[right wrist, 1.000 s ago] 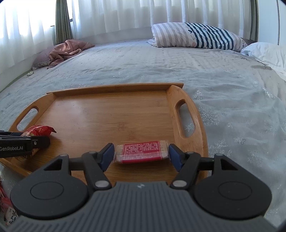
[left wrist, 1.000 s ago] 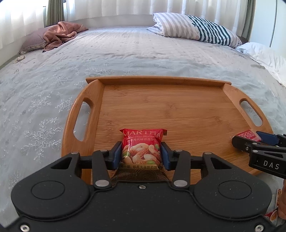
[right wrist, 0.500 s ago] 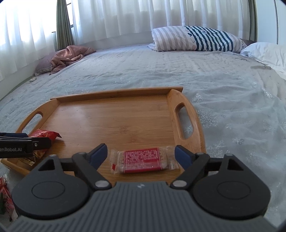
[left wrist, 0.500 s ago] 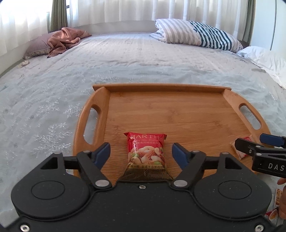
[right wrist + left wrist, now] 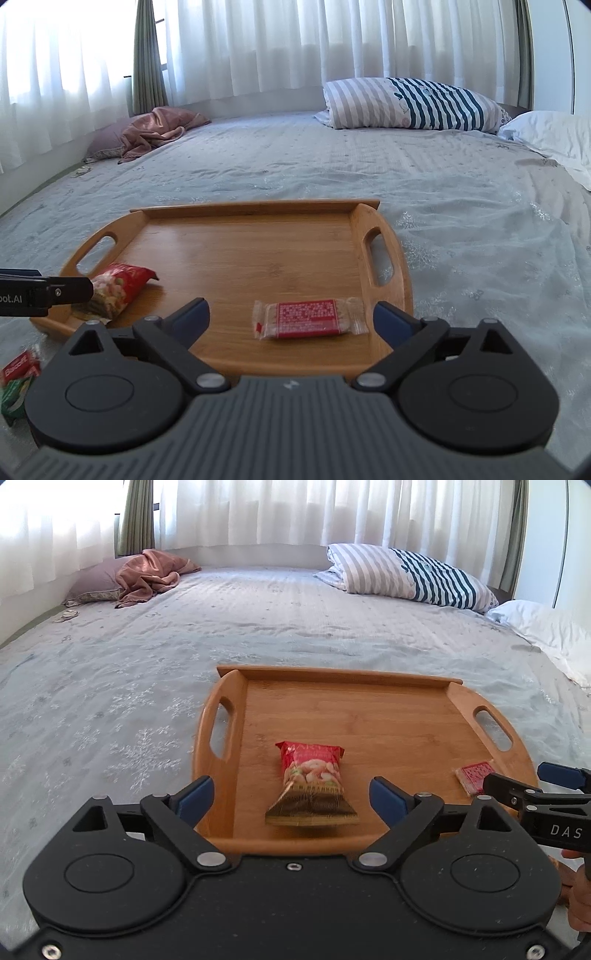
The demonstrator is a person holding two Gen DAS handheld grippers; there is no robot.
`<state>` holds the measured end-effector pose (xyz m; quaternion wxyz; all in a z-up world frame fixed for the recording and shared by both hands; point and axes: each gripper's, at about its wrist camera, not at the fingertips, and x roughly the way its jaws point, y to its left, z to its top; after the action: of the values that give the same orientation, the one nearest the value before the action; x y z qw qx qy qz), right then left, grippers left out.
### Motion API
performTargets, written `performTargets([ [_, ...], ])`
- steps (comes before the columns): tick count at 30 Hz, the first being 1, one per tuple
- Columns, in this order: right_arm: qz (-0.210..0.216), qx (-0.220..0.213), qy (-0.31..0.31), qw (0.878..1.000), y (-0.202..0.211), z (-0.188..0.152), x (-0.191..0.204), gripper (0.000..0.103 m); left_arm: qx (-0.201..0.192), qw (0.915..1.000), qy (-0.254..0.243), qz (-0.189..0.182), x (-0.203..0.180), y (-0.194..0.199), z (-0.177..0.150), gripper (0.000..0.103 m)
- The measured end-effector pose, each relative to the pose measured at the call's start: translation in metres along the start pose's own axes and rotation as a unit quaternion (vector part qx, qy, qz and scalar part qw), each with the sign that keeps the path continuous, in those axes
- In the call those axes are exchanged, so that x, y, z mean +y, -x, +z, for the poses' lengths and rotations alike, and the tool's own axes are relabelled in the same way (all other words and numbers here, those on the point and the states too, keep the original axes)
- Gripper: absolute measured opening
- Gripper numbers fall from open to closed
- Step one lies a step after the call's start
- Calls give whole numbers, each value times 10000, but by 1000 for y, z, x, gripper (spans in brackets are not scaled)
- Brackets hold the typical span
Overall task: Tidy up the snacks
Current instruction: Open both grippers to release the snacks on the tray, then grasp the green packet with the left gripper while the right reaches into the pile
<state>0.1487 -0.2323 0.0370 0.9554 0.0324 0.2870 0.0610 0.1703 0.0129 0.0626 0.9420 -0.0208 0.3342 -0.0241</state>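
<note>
A wooden tray [image 5: 369, 709] with two handles lies on the bed; it also shows in the right wrist view [image 5: 258, 236]. A red nut packet [image 5: 312, 779] lies on the tray's near left part, also seen from the right wrist view [image 5: 118, 288]. A red-labelled clear-wrapped bar [image 5: 306, 318] lies on the tray's near right part, and shows in the left wrist view [image 5: 474, 775]. My left gripper [image 5: 291, 799] is open just behind the nut packet. My right gripper [image 5: 291, 319] is open just behind the bar. Neither holds anything.
More snack packets [image 5: 18, 380], red and green, lie on the bed at my near left. A striped pillow [image 5: 406, 576], a white pillow [image 5: 546, 627] and a pink cloth [image 5: 147, 572] lie at the far side of the grey bedspread [image 5: 110, 686].
Both grippers opened and let go of their snacks onto the tray, then drew back toward me. The nut packet and the bar now lie free on the tray.
</note>
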Motion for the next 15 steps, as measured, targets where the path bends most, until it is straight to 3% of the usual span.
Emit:
performTargets([
  [15, 6, -273, 217, 9994, 43, -28, 6, 103, -182, 9997, 47, -150, 1, 51, -39, 98],
])
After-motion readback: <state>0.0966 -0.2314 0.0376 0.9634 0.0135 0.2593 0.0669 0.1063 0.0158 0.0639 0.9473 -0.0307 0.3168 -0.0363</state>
